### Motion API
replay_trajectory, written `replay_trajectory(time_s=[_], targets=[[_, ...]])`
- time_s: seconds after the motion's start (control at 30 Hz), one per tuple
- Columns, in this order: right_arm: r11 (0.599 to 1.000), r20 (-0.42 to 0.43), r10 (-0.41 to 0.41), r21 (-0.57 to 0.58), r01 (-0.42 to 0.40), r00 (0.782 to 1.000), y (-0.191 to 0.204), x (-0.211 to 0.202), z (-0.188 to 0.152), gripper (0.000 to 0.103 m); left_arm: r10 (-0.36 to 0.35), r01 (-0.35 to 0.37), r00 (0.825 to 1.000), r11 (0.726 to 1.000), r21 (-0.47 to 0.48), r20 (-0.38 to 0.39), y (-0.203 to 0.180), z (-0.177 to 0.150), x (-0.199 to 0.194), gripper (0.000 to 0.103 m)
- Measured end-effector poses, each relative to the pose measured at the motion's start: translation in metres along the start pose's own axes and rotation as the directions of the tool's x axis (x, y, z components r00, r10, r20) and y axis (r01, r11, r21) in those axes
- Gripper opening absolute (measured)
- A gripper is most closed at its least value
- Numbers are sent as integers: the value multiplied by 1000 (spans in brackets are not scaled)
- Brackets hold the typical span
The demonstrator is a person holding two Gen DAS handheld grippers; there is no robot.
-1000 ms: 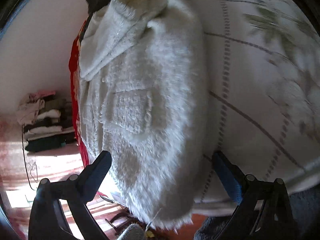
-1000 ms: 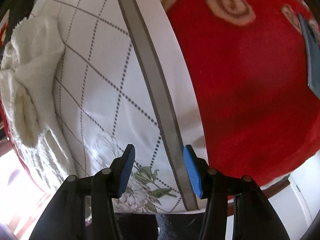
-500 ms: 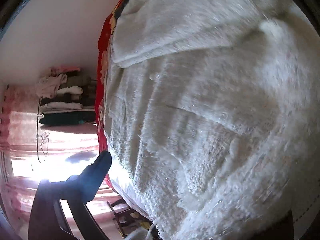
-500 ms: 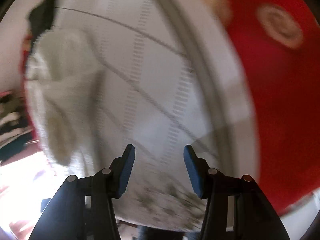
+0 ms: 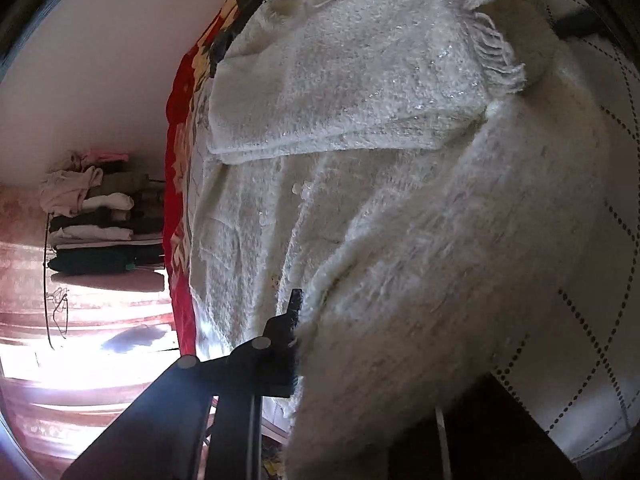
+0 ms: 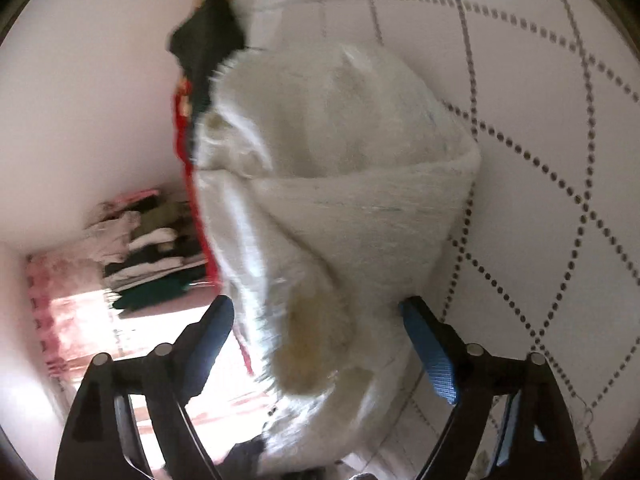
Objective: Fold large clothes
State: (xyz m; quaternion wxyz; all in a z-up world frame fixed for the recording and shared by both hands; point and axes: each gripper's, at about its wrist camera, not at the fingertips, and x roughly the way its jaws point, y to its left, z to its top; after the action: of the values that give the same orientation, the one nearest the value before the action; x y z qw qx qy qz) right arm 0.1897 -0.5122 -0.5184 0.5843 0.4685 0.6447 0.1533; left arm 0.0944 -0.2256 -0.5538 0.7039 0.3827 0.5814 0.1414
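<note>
White quilted bedspread, stitched in dotted diamonds, covers the bed and carries everything else. On it lies the fuzzy white garment, a large tweed-like jacket or coat with sequin glints, a fringed edge and one panel already laid over the body; it sits along the bed's edge beside the red blanket. Past that edge, well apart, a stack of folded clothes stands against the wall.

The left hand-held gripper is buried at the near hem: one dark finger shows, the other is hidden under the fabric, and the cloth appears lifted and draped over it. It looks pinched on the garment, though the far finger cannot be seen. The right hand-held gripper hangs spread wide, its blue pads either side of the garment's near end, gripping nothing.

Risks, as I judge them. The thick, shaggy pile could let the left pinch catch only the top layer, so the fold drags one ply and leaves the lining bunched. The garment lies close to the bed's edge; a pull toward that side could slide the heavy fabric off. The right view is blurred, which suggests fast motion, so a hasty close could miss the hem or snag the bedspread underneath. The loose fringe could also catch on a finger.
</note>
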Motion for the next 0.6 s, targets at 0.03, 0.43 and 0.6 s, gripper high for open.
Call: replay_trajectory(time_s=[0.03,0.43,0.6], targets=[[1000,-4,-6,14,6,1000,-2,9,-2,88,-3,3,1000,1000,3,0,3,1,1,19],[998,-43,60,35,-58,997,56,53,23,28,-127,127,992,991,-41,3,45,4,-3,18],[997,-22,-36,-69,35,999,144,54,10,27,-247,249,969,961,-117,30,104,-1,-2,18]])
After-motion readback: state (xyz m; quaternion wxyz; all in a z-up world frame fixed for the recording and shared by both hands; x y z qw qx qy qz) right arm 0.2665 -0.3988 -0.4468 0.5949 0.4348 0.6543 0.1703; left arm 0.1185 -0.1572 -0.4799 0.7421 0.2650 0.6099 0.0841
